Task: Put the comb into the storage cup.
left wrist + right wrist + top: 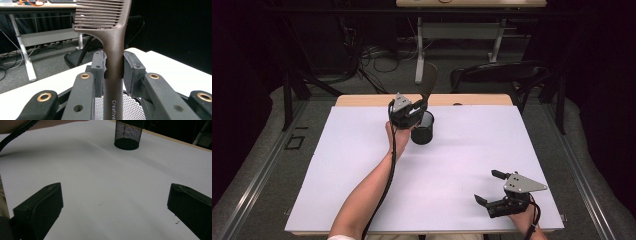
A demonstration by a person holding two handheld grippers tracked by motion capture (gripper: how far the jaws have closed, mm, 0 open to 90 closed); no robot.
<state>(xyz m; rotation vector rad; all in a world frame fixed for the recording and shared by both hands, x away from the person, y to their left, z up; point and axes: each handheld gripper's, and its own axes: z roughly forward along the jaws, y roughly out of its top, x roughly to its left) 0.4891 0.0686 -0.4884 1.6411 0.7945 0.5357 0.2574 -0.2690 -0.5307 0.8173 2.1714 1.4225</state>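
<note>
Nearest the camera in the high view, at the lower right of the frame, the right gripper (490,189) is held low over the white table (462,165), its jaws spread wide with nothing between them. The table is seen to span the middle of the frame. At upper centre, the left gripper (422,102) is clamped on the handle of a brown comb (113,50), which stands upright with its teeth at the top. Directly beneath it, the black mesh cup (422,128) is stood on the table. The step in hand is judged to be the lowering of the comb into the cup; next, the handle should be sunk straight down inside the rim, then released.
</note>
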